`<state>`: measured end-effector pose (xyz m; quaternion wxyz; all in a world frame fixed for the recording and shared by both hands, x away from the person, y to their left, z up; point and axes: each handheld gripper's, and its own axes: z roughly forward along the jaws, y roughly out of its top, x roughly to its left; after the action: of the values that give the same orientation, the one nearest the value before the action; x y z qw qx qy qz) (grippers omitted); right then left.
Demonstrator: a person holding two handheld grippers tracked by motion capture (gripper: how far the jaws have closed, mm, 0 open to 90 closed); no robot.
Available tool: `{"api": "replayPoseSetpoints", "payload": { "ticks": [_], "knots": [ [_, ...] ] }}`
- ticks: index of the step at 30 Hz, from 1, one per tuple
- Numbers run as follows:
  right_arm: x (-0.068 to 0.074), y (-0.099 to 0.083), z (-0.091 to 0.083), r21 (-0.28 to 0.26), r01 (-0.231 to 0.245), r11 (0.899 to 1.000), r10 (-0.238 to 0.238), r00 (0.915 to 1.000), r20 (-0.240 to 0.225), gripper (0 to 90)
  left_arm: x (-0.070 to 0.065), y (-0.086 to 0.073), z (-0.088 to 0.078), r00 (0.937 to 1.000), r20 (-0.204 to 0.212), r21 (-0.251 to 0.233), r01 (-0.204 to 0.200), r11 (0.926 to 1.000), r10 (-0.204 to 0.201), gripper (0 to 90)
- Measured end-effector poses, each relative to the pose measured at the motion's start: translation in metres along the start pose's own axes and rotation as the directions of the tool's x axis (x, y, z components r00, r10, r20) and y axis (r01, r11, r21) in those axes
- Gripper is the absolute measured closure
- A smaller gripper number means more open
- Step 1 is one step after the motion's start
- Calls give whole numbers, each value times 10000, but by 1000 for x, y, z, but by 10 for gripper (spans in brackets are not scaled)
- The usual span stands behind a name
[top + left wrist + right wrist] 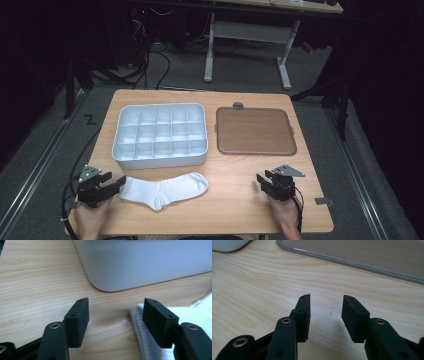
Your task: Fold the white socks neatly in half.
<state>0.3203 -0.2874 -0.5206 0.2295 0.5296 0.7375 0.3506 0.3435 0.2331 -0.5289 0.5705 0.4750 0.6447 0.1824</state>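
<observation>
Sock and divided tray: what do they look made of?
Sock: white knit fabric, probably cotton blend; ribbed cuff shows in the left gripper view, and it lies limp. Divided tray: likely moulded plastic, pale grey-white, smooth matte walls with rounded corners.

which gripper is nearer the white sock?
Left. The left gripper sits at the white sock's cuff end, jaws open. The right gripper is well off past its toe.

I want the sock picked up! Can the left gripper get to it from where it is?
Probably yes. The left gripper sits right beside the white sock, its jaws open at the cuff end, and only bare table lies around them.
</observation>
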Motion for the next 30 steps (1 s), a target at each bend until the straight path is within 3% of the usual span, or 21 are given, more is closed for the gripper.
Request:
{"api": "replayPoseSetpoints", "payload": {
  "ticks": [7, 14, 18, 22, 30],
  "knots": [
    [18, 8, 1, -192, 339, 9992, -350, 9976, -601, 605, -8, 0, -11, 9990, 333, 199, 305, 9993, -312, 387],
    [34, 11, 8, -112, 541, 9985, -550, 9919, -1147, 609, -19, -1, -18, 9974, 616, 398, 357, 9986, -381, 386],
    [44, 12, 13, -87, 822, 9966, -826, 9868, -1391, 609, -24, -5, -16, 9981, 538, 629, 251, 9977, -285, 386],
    [54, 14, 17, -16, 1000, 9950, -989, 9807, -1685, 609, -29, -16, -11, 9999, 125, 895, 43, 9960, -55, 395],
    [76, 18, 25, 0, 1237, 9923, -1201, 9628, -2422, 609, -32, -25, -7, 9993, -339, 1009, -145, 9948, 180, 395]
  ]
}}
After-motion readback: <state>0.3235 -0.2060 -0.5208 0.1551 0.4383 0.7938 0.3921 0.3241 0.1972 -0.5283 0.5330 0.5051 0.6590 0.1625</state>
